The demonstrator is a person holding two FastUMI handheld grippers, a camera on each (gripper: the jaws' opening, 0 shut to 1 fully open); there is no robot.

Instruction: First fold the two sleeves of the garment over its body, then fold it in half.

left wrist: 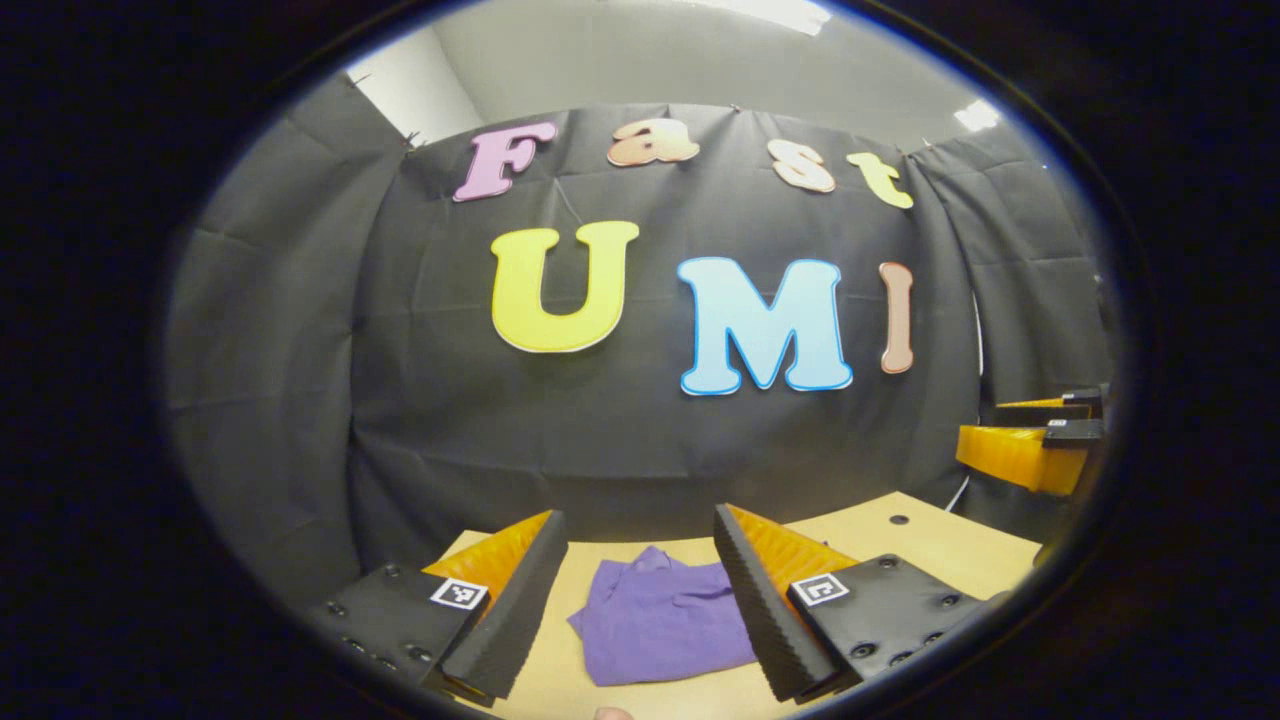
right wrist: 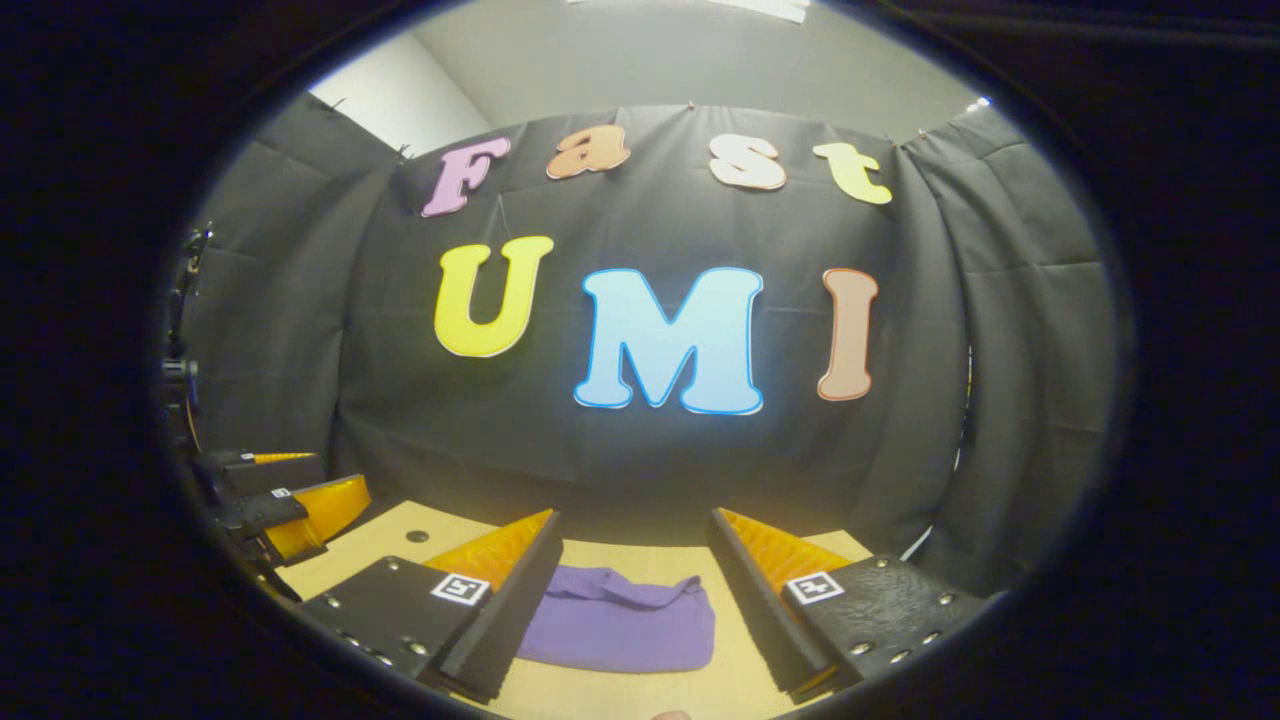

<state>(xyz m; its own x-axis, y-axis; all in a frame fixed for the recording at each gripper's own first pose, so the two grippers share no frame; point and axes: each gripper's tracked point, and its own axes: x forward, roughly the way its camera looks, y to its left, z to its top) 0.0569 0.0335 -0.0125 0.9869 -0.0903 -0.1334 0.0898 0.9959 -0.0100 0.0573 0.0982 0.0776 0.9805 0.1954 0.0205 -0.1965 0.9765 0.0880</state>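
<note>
Garment: purple garment (left wrist: 660, 625) lies on the light wooden table (left wrist: 940, 555), seen low between the fingers in both gripper views; already bunched into a compact bundle, no sleeve spread out that I can pick out.
Left gripper: left gripper (left wrist: 640, 600) held up above the table, jaws wide apart, nothing between them; the cloth sits below and ahead, not touched.
Right gripper: right gripper (right wrist: 636, 595) likewise raised, jaws apart and empty; from here the garment (right wrist: 620, 620) reads as a rounded, folded pad with a soft fold along its far edge.
Step, my guess: either a finished fold or the half-fold left to do; hard to tell.
Doing it well: come down level, pinch both near corners together, carry them over evenly, let go once edges meet.
</note>
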